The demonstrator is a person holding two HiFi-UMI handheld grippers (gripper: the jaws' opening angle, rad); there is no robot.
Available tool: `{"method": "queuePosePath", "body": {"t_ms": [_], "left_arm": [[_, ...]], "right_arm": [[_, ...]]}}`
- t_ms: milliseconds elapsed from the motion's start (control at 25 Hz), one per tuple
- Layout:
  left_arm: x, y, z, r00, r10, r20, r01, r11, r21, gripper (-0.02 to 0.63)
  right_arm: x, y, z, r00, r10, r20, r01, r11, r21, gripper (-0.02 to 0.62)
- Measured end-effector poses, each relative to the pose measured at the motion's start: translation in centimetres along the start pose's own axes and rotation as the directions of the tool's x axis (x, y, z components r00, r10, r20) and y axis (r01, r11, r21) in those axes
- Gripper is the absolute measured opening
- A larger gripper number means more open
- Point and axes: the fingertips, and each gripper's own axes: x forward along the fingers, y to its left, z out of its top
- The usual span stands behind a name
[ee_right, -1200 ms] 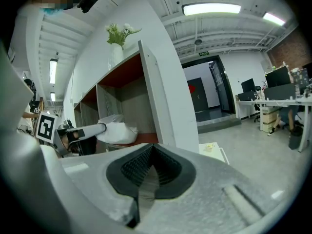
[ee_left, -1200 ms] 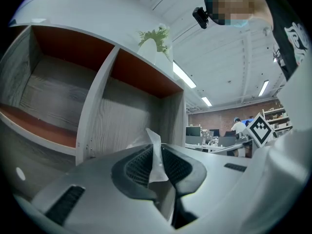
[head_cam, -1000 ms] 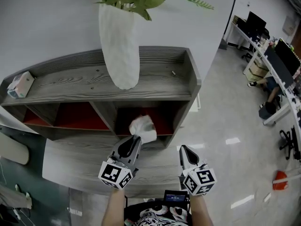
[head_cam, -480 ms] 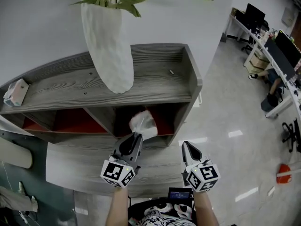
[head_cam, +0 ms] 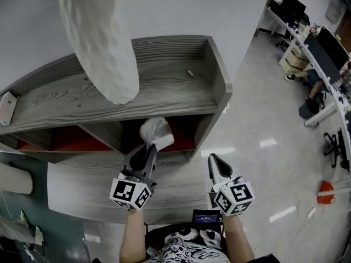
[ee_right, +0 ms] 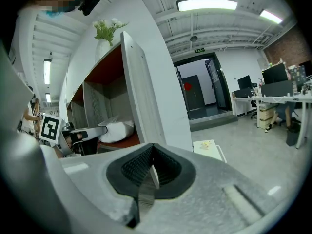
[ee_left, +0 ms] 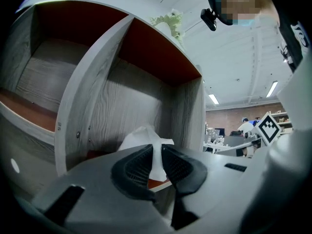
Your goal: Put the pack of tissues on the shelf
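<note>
The white pack of tissues [head_cam: 157, 131] is in the mouth of the shelf's [head_cam: 164, 95] lower right compartment, over its red floor. My left gripper [head_cam: 150, 147] is shut on the thin plastic flap at the pack's near end. In the left gripper view the flap stands pinched between the black pads [ee_left: 140, 165], with the pack [ee_left: 139, 136] just beyond them. My right gripper [head_cam: 212, 159] hovers to the right of the shelf, over the floor, shut with nothing in it. The right gripper view shows the pack [ee_right: 117, 129] lying in the compartment and the left gripper [ee_right: 84, 133] reaching in.
A tall white vase [head_cam: 101, 43] with a green plant stands on the shelf top, and a small box [head_cam: 5, 107] sits at its far left end. A grey lower ledge [head_cam: 88, 185] juts out below the compartments. Desks and chairs [head_cam: 315, 53] stand at the far right.
My left gripper has carried the pack a little deeper into the right compartment. The right gripper has stayed alongside, still shut. The head view has shifted, so the shelf sits more to the left.
</note>
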Motion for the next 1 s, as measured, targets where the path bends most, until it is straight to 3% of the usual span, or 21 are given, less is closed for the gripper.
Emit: {"method": "queuePosePath", "body": {"t_ms": [280,480,720,1000], "left_arm": [[0.74,0.61,-0.43,0.999,0.042,-0.01,-0.042,0.999,-0.002,0.046],[0.82,0.36,-0.55,1.0,0.018,-0.014,-0.018,1.0,-0.021,0.051],[0.8,0.17,-0.67,1.0,-0.003,-0.029,0.002,0.999,-0.045,0.107],[0.75,0.14,-1.1,0.998,0.035,-0.058,-0.035,0.999,0.002,0.156]], "right_arm": [[0.41,-0.53,-0.34,1.0,0.003,-0.01,-0.003,1.0,0.003,0.005],[0.88,-0.48,-0.31,1.0,0.014,-0.01,-0.014,1.0,0.001,0.005],[0.69,-0.06,-0.65,1.0,0.026,-0.015,-0.026,1.0,0.0,0.005],[0.07,-0.2,-0.33,1.0,0.026,0.004,-0.026,1.0,0.0,0.005]]}}
